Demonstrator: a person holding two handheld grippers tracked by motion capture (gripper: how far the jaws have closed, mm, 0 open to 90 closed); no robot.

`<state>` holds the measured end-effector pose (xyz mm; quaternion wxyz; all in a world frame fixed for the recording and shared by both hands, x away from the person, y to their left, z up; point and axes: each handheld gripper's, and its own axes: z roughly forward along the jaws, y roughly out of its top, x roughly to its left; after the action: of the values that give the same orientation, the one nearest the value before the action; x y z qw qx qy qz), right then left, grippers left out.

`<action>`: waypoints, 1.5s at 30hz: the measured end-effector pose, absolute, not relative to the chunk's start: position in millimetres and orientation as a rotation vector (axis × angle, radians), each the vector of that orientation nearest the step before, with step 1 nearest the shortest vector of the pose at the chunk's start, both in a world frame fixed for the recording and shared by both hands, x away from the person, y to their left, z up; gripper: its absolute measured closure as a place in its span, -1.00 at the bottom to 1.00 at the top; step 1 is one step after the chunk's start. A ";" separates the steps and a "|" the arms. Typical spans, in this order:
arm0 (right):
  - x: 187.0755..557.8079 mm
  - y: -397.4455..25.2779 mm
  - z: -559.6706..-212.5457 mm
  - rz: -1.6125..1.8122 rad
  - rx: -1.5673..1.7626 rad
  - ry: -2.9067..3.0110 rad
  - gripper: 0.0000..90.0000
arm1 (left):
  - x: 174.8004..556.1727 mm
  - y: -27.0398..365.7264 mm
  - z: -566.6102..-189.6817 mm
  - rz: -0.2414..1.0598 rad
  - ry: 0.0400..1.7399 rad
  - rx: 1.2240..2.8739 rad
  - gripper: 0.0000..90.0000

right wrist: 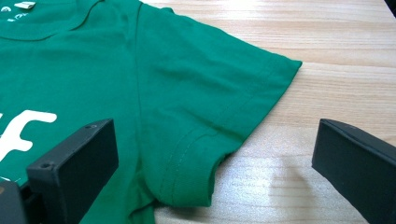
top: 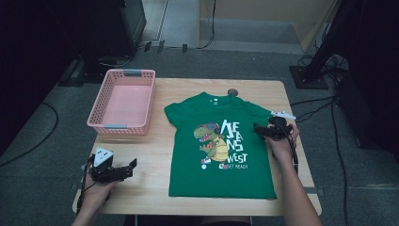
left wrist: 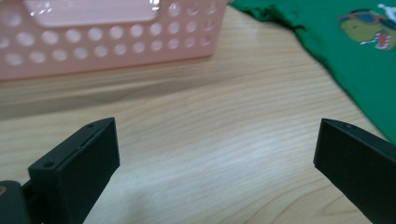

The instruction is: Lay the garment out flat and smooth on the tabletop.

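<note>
The green cotton T-shirt with a dinosaur print [top: 221, 141] lies flat on the wooden bench [top: 146, 155]: light, limp. Right gripper [right wrist: 215, 154], jaws wide and empty, straddles its sleeve hem, the best hold; left gripper [top: 126, 168] is likewise empty.

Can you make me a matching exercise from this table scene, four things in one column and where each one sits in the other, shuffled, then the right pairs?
Things:
1. pink basket
2. green T-shirt
3. left gripper
4. right gripper

Places:
A. open at the shirt's sleeve, on the table's right side
B. spread flat in the middle of the table
C. far left part of the table
D. open above bare wood near the table's front left

Pairs: 1-C, 2-B, 3-D, 4-A
</note>
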<state>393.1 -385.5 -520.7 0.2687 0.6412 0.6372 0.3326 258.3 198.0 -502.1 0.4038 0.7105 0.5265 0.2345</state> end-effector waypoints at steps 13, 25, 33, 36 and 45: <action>392.2 -385.5 -519.0 0.906 1.733 1.711 -0.99 | 243.3 238.7 -518.9 0.767 1.490 1.771 -0.98; 380.7 -388.8 -512.9 0.927 1.711 1.711 -0.99 | 246.4 249.9 -524.2 0.722 1.606 1.851 -0.98; 363.0 -394.3 -499.3 0.971 1.678 1.703 -0.99 | 248.6 247.9 -524.7 0.688 1.614 1.842 -0.98; 357.2 -394.9 -496.5 0.986 1.674 1.702 -0.99 | 250.0 246.0 -524.7 0.691 1.621 1.836 -0.98; 332.7 -401.1 -488.1 1.022 1.657 1.703 -0.99 | 251.0 245.2 -524.8 0.691 1.620 1.835 -0.98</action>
<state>332.7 -401.1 -488.1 0.2739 0.6161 0.6332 0.3801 251.0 245.2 -524.8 0.2948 0.6894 0.6086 0.2597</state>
